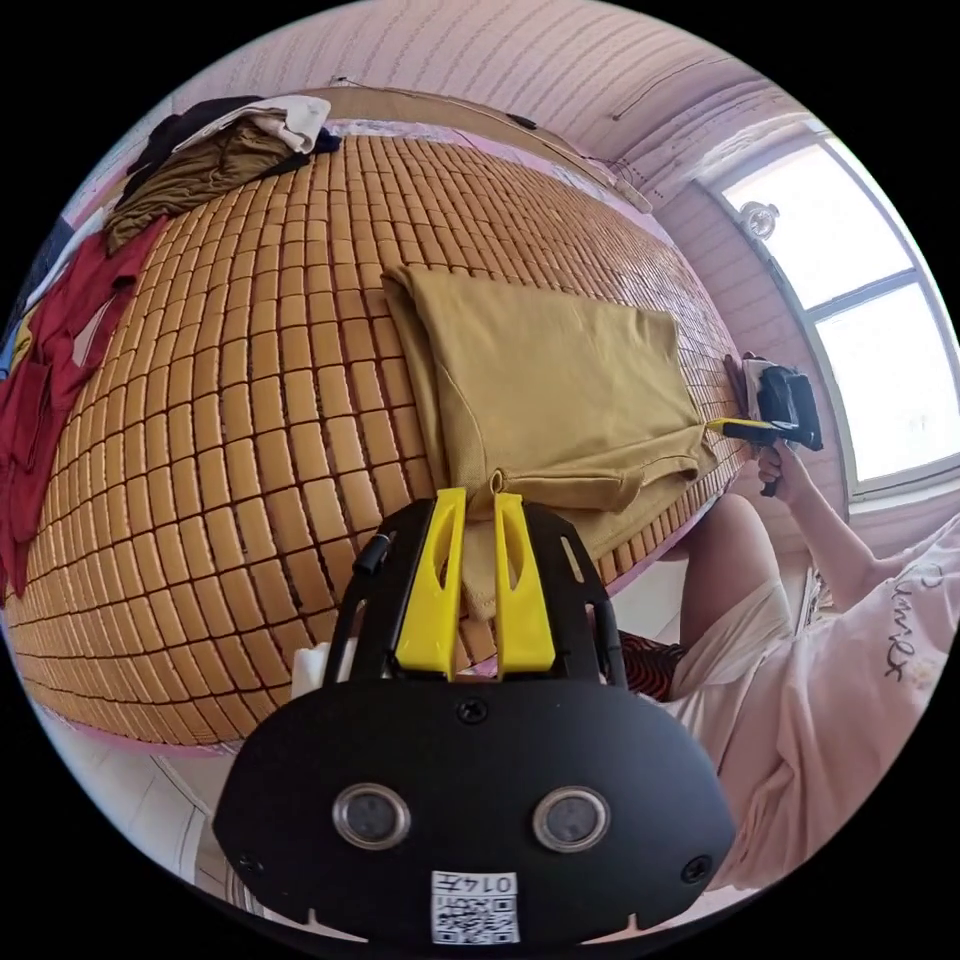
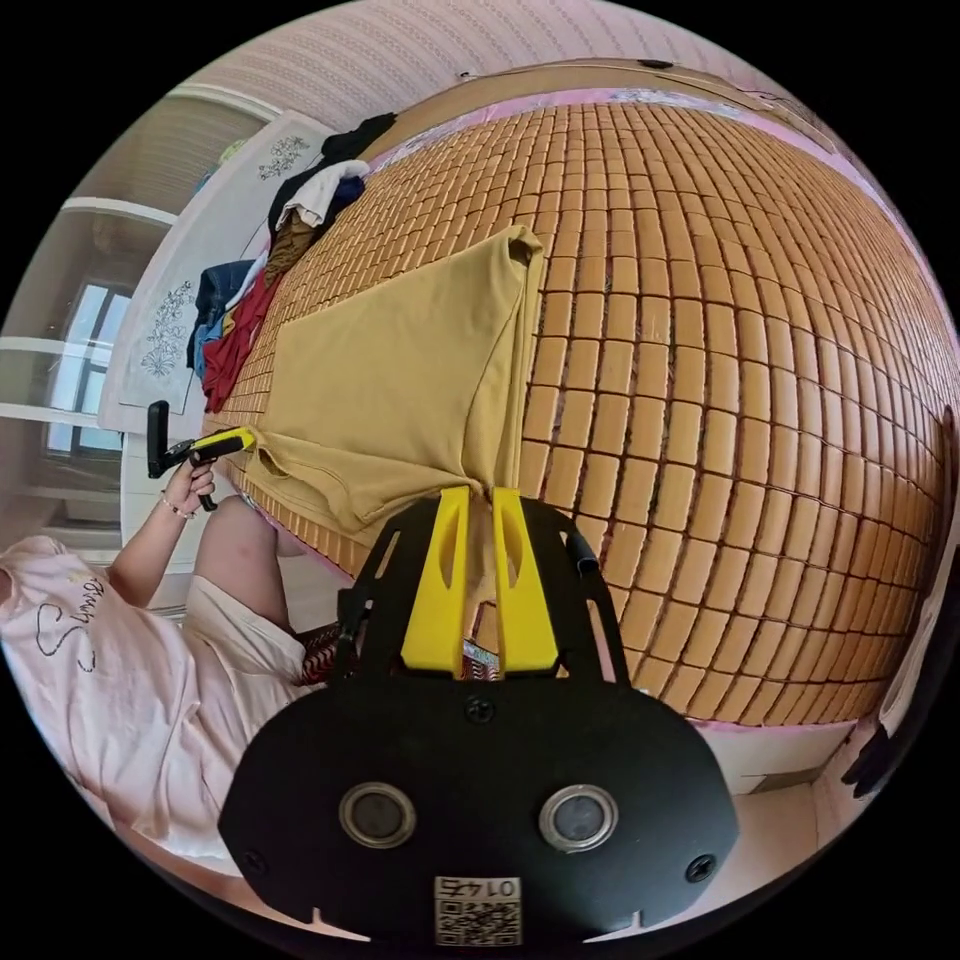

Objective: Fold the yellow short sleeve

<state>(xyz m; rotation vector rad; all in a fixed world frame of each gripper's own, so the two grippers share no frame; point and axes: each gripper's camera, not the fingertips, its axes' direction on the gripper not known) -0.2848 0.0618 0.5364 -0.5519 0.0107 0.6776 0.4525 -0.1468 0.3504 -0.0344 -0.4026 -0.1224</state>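
Yellow short sleeve (image 1: 545, 390) lies partly folded on bamboo mat (image 1: 250, 420), at its near edge by the person. Left gripper (image 1: 480, 500) and right gripper (image 2: 480, 497) each pinch 1 near corner, jaws almost closed on cloth. Long axis runs from near edge toward far edge. Risk: uneven pull or slipped corner skews the fold.

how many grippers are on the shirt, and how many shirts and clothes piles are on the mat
grippers pinching the shirt: 2, left gripper and right gripper
yellow shirts: 1, yellow shirt spread on the mat
clothes piles: 1, pile of clothes at the mat's far edge
total: 4
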